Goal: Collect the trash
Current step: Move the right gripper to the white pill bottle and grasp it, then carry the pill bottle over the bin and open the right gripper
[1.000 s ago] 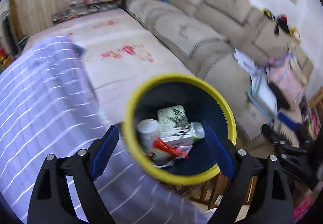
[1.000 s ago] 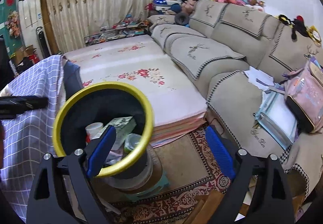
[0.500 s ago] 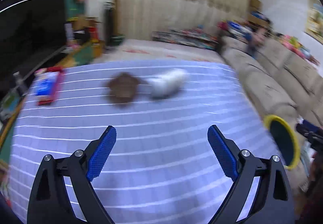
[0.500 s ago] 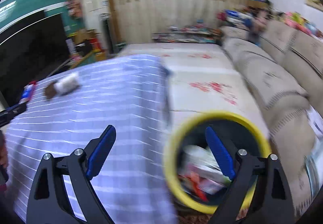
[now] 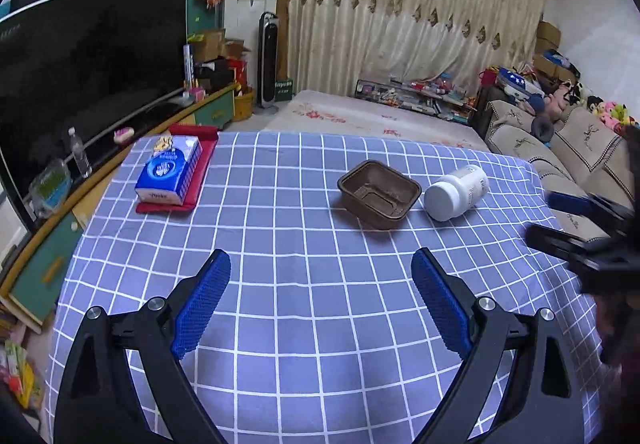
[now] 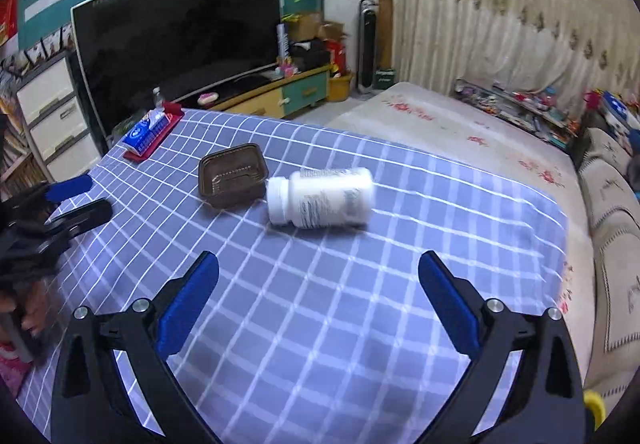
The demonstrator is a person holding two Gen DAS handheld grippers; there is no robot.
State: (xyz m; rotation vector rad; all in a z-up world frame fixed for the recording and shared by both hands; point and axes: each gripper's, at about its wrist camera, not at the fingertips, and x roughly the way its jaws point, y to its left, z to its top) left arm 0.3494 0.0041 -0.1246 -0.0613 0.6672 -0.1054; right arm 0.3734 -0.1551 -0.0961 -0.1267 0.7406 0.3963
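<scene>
Lying empty beside a toppled white bottle (image 5: 458,193): brown tray (image 5: 379,194).

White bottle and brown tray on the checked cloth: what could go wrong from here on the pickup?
1. The white bottle lies on its side; a nudge from one pad could roll it across the checked cloth.
2. The bottle's cap touches or nearly touches the brown tray, so tongs closing on one may knock the other.
3. The right tongs are opening with nothing between them, and the left tongs are open close by; both reaching in could collide.
</scene>
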